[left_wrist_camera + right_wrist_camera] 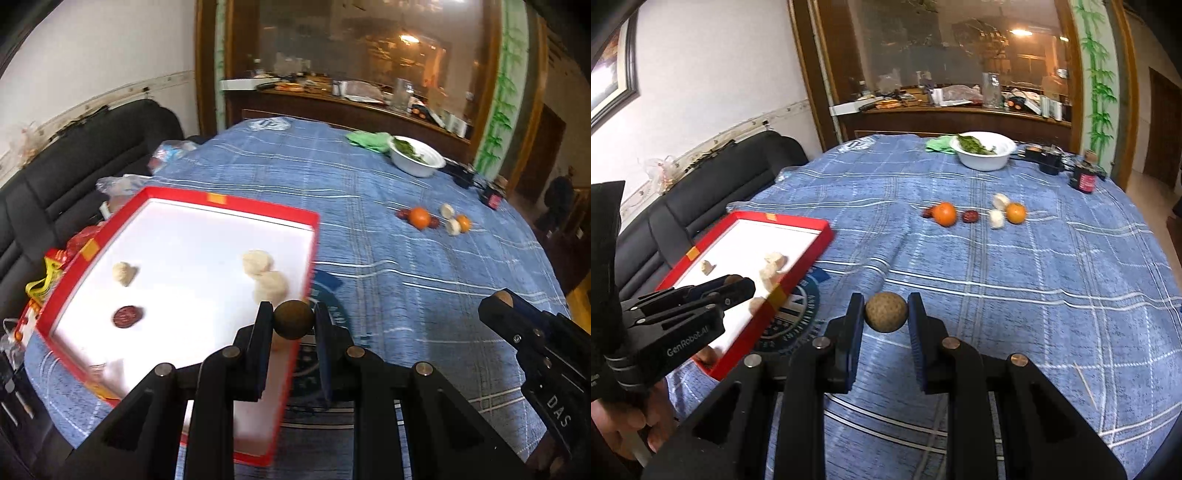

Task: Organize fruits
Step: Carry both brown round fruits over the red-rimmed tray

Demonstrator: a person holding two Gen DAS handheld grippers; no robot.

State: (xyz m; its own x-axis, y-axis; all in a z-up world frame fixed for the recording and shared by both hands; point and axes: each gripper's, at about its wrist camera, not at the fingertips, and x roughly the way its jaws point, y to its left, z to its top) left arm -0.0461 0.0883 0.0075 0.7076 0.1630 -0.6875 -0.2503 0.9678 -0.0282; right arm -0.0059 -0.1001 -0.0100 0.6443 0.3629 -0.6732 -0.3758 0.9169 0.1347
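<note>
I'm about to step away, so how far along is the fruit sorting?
Partly done. The red tray already holds three pale pieces and a dark red one. The left gripper and right gripper each grip a brown ball. Two oranges, dates and pale pieces remain on the cloth.

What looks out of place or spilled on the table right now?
Nothing spilled. The red tray sits askew, its left side overhanging the table edge above bags. A loose thin stick lies on the blue cloth, away from the fruits.

Red tray point(225, 201) motion-blurred, near corner behind tongs.
</note>
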